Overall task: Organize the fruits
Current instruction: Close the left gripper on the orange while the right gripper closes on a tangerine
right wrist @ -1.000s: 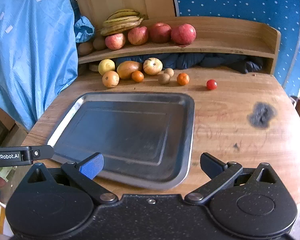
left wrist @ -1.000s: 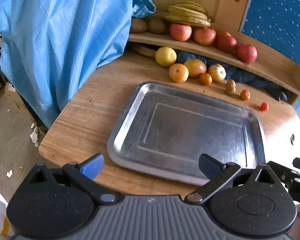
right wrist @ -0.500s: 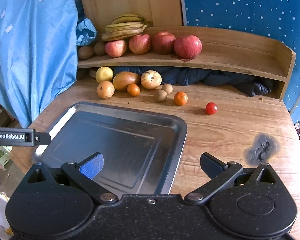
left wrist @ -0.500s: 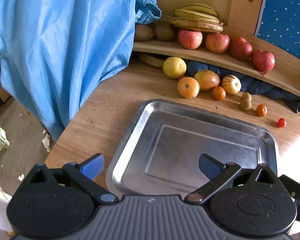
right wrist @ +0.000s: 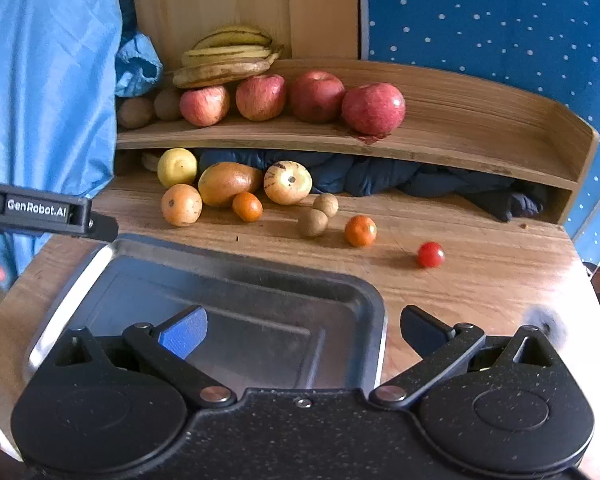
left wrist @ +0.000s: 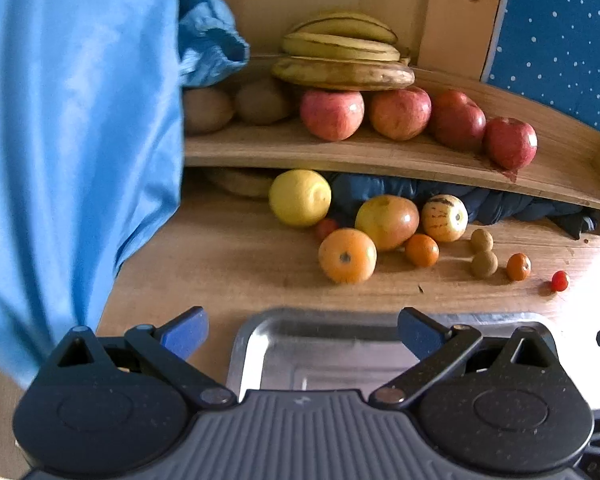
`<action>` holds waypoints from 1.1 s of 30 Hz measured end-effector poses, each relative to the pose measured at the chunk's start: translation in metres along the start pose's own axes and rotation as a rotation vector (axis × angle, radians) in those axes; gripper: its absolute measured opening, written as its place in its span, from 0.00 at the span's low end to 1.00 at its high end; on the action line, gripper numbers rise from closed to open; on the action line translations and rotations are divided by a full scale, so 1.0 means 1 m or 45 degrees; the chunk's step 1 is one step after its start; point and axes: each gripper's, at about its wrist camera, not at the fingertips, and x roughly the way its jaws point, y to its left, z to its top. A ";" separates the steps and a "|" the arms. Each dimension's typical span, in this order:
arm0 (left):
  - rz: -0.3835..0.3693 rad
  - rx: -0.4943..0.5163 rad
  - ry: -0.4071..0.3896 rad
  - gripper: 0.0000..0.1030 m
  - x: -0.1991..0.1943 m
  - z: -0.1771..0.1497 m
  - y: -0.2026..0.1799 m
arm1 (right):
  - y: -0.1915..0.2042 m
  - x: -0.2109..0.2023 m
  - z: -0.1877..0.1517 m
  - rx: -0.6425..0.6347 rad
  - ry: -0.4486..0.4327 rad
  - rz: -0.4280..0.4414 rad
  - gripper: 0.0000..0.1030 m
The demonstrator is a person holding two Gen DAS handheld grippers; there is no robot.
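An empty metal tray lies on the wooden table. Beyond it lie loose fruits: a lemon, a large orange, a mango, a striped melon, small oranges, two brown round fruits and a cherry tomato. My left gripper is open and empty over the tray's near-left edge. My right gripper is open and empty over the tray's right part. The left gripper's body also shows in the right wrist view.
A curved wooden shelf at the back holds bananas, several red apples and kiwis. Dark cloth is stuffed under the shelf. Blue fabric hangs at the left. A dark burn mark sits on the table at right.
Both grippers have moved forward toward the fruits and shelf, which now appear closer and larger. The tray now lies mostly beneath the grippers. Both stay open.
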 end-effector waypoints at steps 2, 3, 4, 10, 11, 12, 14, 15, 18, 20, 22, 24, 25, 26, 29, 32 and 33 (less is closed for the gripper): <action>-0.032 0.023 0.010 1.00 0.011 0.008 0.003 | 0.006 0.012 0.007 0.000 -0.002 -0.040 1.00; -0.053 0.031 0.012 1.00 0.016 0.010 0.005 | 0.009 0.016 0.010 0.005 -0.009 -0.058 1.00; -0.075 0.039 0.015 1.00 0.021 0.013 0.006 | 0.011 0.020 0.012 0.007 -0.016 -0.075 1.00; -0.158 0.083 0.028 1.00 0.047 0.026 0.011 | 0.023 0.048 0.030 -0.014 -0.030 -0.144 0.99; -0.167 0.086 0.030 1.00 0.051 0.028 0.012 | 0.026 0.052 0.033 -0.028 -0.034 -0.149 0.99; -0.175 0.089 0.031 1.00 0.055 0.030 0.012 | 0.029 0.055 0.036 -0.047 -0.044 -0.150 0.99; -0.193 0.093 0.039 1.00 0.060 0.034 0.013 | 0.035 0.062 0.041 -0.091 -0.067 -0.152 0.99; -0.202 0.093 0.043 1.00 0.062 0.035 0.013 | 0.039 0.066 0.044 -0.120 -0.069 -0.155 0.99; -0.231 0.095 0.060 1.00 0.068 0.036 0.014 | 0.049 0.081 0.051 -0.201 -0.049 -0.164 0.99; -0.250 0.095 0.076 1.00 0.071 0.036 0.014 | 0.052 0.089 0.054 -0.230 -0.037 -0.157 0.94; -0.268 0.094 0.085 1.00 0.073 0.037 0.013 | 0.055 0.095 0.056 -0.250 -0.025 -0.149 0.91; -0.279 0.096 0.086 0.99 0.076 0.038 0.013 | 0.056 0.100 0.057 -0.260 -0.015 -0.144 0.87; -0.282 0.099 0.085 0.99 0.077 0.039 0.013 | 0.057 0.102 0.058 -0.261 -0.008 -0.139 0.84; -0.284 0.100 0.085 0.99 0.079 0.040 0.013 | 0.058 0.105 0.059 -0.263 -0.002 -0.134 0.83; -0.282 0.103 0.089 0.99 0.083 0.043 0.013 | 0.060 0.112 0.059 -0.266 0.015 -0.111 0.79; -0.290 0.109 0.100 0.96 0.086 0.045 0.014 | 0.061 0.120 0.061 -0.253 0.038 -0.081 0.75; -0.293 0.112 0.106 0.94 0.087 0.046 0.013 | 0.061 0.123 0.062 -0.247 0.043 -0.072 0.72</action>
